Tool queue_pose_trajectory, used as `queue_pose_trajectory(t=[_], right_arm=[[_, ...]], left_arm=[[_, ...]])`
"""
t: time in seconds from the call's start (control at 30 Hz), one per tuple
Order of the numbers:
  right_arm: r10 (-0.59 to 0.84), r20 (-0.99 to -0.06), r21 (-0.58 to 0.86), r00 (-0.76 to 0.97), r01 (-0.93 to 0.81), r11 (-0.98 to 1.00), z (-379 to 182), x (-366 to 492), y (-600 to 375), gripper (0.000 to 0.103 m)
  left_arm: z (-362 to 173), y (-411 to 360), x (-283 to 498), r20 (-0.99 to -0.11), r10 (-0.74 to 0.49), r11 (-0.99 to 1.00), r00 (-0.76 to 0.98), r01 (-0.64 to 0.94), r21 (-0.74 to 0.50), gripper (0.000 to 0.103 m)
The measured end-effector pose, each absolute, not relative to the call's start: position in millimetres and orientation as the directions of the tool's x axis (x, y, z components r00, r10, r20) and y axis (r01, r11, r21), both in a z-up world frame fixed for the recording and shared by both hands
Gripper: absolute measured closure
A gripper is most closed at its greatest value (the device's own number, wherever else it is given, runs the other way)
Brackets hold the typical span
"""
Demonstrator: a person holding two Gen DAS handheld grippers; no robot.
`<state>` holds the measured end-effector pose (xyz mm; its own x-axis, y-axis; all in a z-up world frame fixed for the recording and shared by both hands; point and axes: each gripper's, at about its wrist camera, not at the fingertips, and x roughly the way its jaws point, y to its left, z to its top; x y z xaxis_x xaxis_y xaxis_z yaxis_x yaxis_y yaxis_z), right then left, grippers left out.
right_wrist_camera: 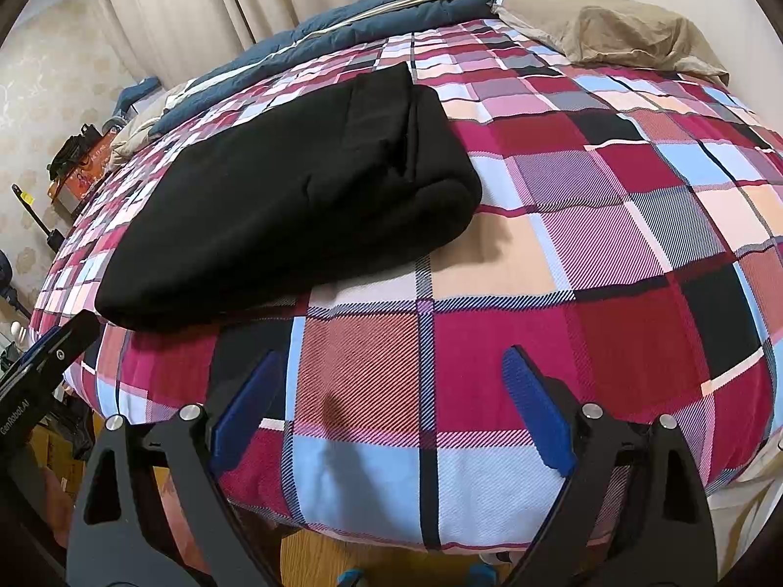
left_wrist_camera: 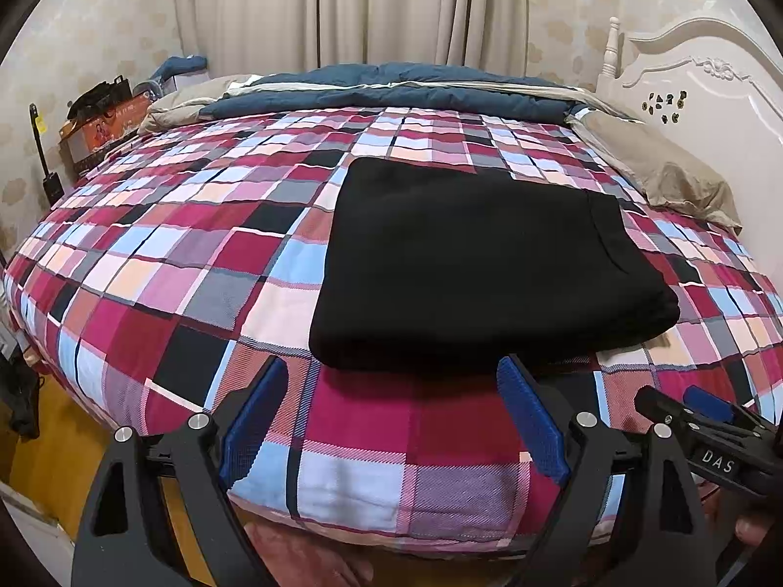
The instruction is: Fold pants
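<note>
Near the front edge of a bed (left_wrist_camera: 161, 264) spread with a plaid cover, black pants (left_wrist_camera: 479, 264) lie folded into a thick rectangle. Both tools hang over that edge with jaws wide apart and empty: the left tool (left_wrist_camera: 391, 381) just short of the pants, the right tool (right_wrist_camera: 391, 367) beside them.

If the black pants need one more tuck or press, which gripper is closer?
Left, probably. The left gripper, jaws open, sits right at the near edge of the folded black pants. The right gripper, also open, faces bare plaid bedspread with the pants off to its left.
</note>
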<state>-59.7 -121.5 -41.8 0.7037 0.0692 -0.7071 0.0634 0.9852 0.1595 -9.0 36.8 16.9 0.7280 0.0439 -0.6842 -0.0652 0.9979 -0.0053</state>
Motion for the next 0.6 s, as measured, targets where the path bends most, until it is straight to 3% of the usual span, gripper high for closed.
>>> queue_pose_trajectory(t=[0.4, 0.53, 0.6], right_arm=[[0.070, -0.711, 0.158, 0.700, 0.061, 0.986, -45, -62, -120, 0.012], [0.069, -0.710, 0.156, 0.701, 0.061, 0.986, -46, -63, -119, 0.012], [0.066, -0.710, 0.153, 0.701, 0.062, 0.986, -46, -63, -119, 0.012]], left_arm=[[20, 31, -13, -0.658, 0.056, 0.998, 0.751, -0.044, 0.035, 0.017], [25, 28, -15, -0.625, 0.102, 0.995, 0.774, -0.082, 0.061, 0.011], [28, 30, -10, -0.646, 0.010, 1.000, 0.763, -0.025, -0.014, 0.011]])
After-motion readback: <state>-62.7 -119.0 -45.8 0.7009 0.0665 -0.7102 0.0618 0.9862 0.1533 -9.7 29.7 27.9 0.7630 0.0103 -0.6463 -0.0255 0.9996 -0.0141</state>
